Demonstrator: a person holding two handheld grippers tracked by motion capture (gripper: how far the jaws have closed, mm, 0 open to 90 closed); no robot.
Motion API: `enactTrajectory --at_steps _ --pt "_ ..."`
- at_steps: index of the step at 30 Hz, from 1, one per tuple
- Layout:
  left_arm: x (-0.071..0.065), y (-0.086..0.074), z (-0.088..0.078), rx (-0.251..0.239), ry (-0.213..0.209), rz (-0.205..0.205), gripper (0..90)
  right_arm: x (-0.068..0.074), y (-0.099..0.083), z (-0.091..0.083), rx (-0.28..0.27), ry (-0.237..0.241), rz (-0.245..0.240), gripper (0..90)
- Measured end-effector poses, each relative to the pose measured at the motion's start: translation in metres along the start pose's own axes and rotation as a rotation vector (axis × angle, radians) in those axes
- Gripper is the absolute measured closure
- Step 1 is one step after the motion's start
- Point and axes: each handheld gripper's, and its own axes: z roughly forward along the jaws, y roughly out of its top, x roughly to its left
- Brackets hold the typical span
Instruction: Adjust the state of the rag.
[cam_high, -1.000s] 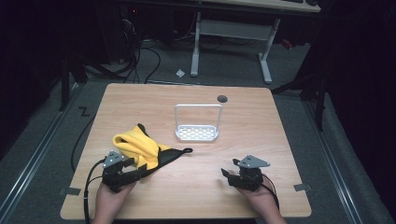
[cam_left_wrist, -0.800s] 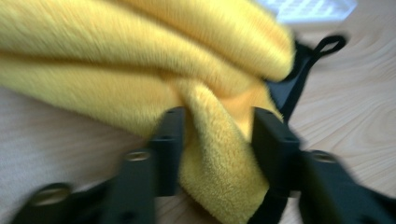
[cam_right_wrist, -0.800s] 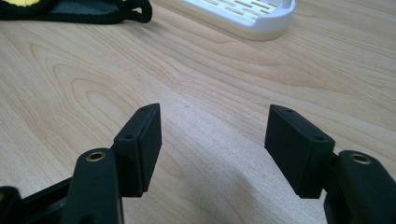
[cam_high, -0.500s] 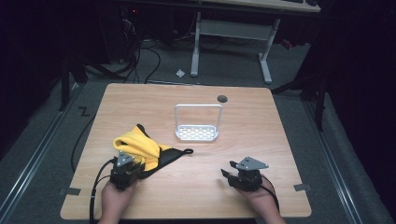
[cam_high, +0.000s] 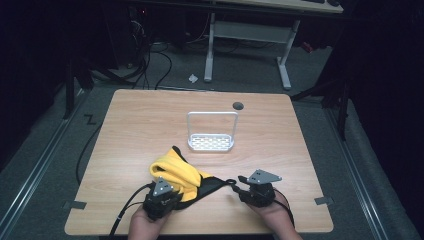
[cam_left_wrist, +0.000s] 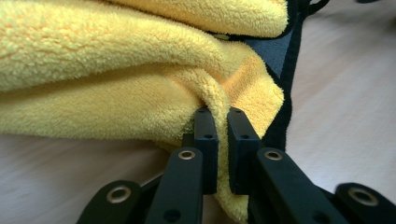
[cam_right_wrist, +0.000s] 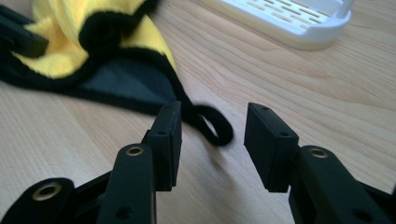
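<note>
Left gripper clamped on a fold of the yellow cloth. Right gripper jaws half open, just been closing, around the cloth's black loop, pads not touching it.

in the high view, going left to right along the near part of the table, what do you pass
left gripper → yellow towel → black loop at the towel's corner → right gripper
</note>
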Motion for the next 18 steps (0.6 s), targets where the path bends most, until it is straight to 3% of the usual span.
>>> enactTrajectory --at_steps 6,12,14,18 --pt "-0.021 0.001 0.004 0.009 -0.063 0.033 80.9 0.011 0.003 0.0 -0.014 0.042 -0.008 57.1" --pt "-0.023 0.006 -0.007 -0.024 -0.078 0.028 72.3 0.022 0.005 0.002 0.001 0.068 -0.035 61.0" --pt "-0.022 0.008 -0.016 -0.05 -0.083 0.015 71.3 0.025 0.005 0.003 0.008 0.078 -0.043 64.2" --pt "-0.019 0.013 -0.033 -0.095 -0.073 0.014 68.8 0.031 0.006 0.006 0.038 0.097 -0.071 80.2"
